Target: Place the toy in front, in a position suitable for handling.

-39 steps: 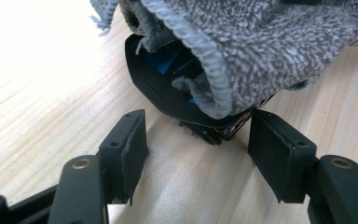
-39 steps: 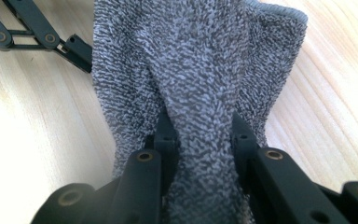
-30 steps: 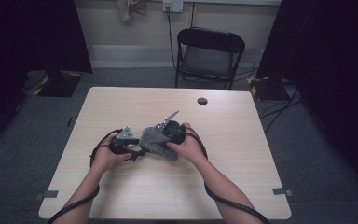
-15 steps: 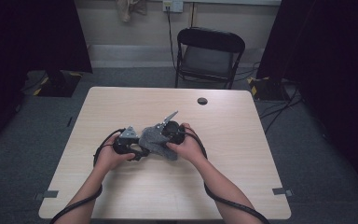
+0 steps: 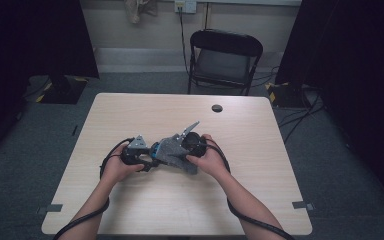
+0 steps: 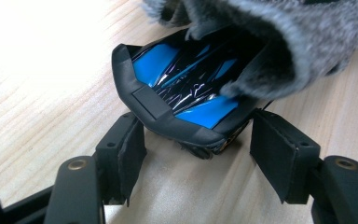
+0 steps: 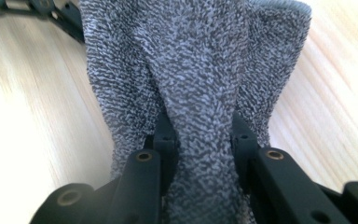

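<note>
While both forearms come in from the six o'clock edge of the high view, the left hand (image 5: pixel 116 167) and the right hand (image 5: pixel 209 159) meet near the middle of the pale wooden tabletop (image 5: pixel 260 170). In the left hand sits the left gripper (image 5: pixel 147 155), aimed toward three o'clock at a grey sock (image 5: pixel 174 151). Its own view shows a blue and black pouch (image 6: pixel 186 91) with a black taped rim, lying on the wood and poking out of the sock's open mouth (image 6: pixel 261 42), which hangs over it from one o'clock. The left fingers (image 6: pixel 133 154) stand spread on either side of the pouch's near end; they have just been closing a little, with the pouch between them, and the pads do not press on it.

On the other side of the sock, at three o'clock of the left gripper, the right gripper (image 5: pixel 192 145) holds the fabric. In its own view the right fingers (image 7: pixel 165 140) pinch a thick fold of the grey sock (image 7: pixel 200 93) between them, the cloth bunching up past both pads and spreading toward twelve o'clock.

Farther off, a small round black disc (image 5: pixel 217 108) lies near the tabletop's far edge. Beyond that, at twelve o'clock, a black folding chair (image 5: pixel 224 62) stands on the grey floor.
</note>
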